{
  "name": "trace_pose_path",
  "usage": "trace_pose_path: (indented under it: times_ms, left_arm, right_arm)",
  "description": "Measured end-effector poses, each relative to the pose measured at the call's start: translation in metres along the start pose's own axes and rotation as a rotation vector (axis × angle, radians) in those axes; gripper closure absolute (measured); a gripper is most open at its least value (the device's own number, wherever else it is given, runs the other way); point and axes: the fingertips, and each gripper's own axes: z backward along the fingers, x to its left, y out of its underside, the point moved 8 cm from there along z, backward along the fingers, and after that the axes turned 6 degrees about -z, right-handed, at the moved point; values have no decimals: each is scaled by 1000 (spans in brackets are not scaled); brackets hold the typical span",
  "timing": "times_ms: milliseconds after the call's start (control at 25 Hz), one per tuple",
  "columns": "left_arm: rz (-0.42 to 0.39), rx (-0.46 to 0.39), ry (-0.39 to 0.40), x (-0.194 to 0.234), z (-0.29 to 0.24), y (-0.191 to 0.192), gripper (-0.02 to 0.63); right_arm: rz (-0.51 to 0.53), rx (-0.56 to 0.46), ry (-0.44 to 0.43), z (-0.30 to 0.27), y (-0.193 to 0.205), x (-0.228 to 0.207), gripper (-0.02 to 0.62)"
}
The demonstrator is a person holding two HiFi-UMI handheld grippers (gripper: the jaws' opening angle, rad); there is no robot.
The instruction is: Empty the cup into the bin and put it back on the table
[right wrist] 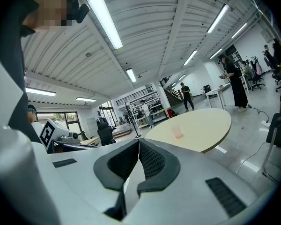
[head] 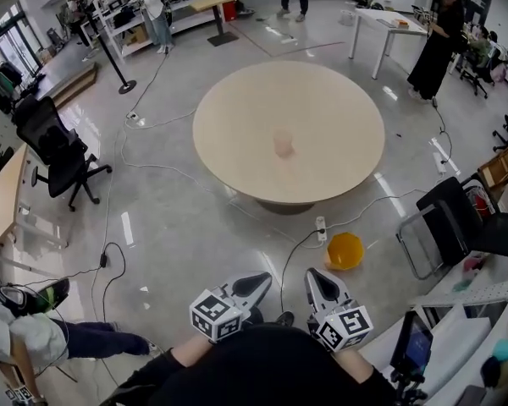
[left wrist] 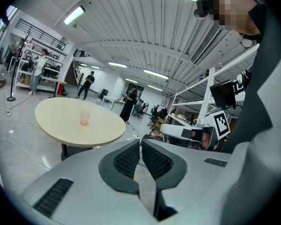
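As both sat at 6 o'clock, left gripper (head: 263,279) and right gripper (head: 312,277) were closed, empty. Cup (head: 284,143) stood on table (head: 229,146) at 12 o'clock; orange bin (head: 345,250) lay at table's 5 o'clock.

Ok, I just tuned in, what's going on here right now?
A person holds a gripper in each hand and stands back from the round table. The left gripper and the right gripper are both shut and empty, pointing toward the table. The pinkish cup stands upright near the middle of the table, untouched. The yellow bin sits on the floor near the table's edge, to the person's right. Nothing has been picked up yet.
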Motion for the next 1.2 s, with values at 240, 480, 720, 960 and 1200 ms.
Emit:
trace_pose_path:
  times_ms: [240,480,720,960,1200]
  left_arm:
    - [13,-49,0,28,-10,-10,583]
    - [3,-113,48,78,-31,-38,581]
    - [-39,-153,104,151,-52,-74,581]
    - [23,-164,141,216,-59,-90,550]
    - [19,-136,169,266,-69,-92,437]
  right_arm:
    - [9,26,16,-30,-4,-12,581]
    - [33,15,69,-75,-26,-28,581]
    - [35,-22,146,-143,-52,-43,580]
    - [-16,-20,215,-198,-66,-49,561]
    - [-21,-2,248,-246,-64,-57,457]
